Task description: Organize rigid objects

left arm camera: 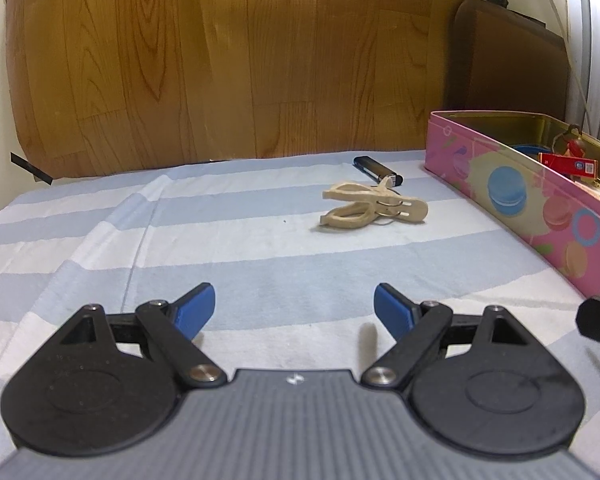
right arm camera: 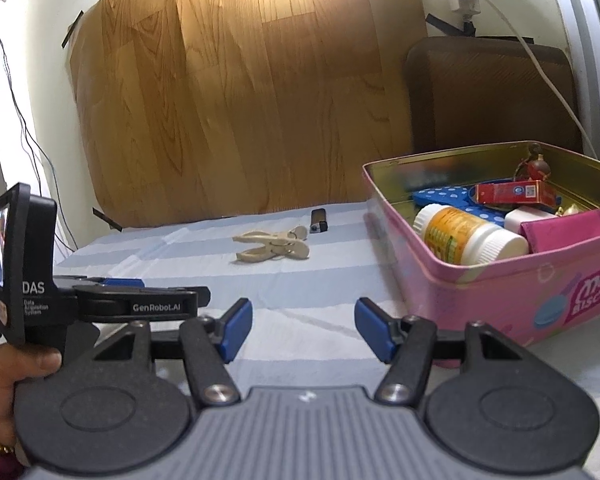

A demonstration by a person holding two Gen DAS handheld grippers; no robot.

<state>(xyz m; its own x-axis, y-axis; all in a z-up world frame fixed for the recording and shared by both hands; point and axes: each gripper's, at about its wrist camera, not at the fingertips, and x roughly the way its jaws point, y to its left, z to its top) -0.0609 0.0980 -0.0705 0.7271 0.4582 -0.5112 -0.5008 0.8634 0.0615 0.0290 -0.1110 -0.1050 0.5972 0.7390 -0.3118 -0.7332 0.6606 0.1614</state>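
Over the striped cloth (left arm camera: 260, 248), both grippers (left gripper (left arm camera: 294, 312), right gripper (right arm camera: 303, 330)) hover agape.

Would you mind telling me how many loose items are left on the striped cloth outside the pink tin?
2: a beige clothes peg mid-cloth, and a black lighter just behind it, nearer the wooden board. Both lie left of the pink tin, which could hide something beyond.

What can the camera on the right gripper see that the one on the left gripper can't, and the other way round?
Only the right wrist view shows the white bottle with the orange label, the magenta pouch and the hand holding the left tool. Only the left wrist view shows the macaron pictures on the pink tin's long side. Both show the beige plastic clothespins, the black lighter, the red carton and the striped cloth.
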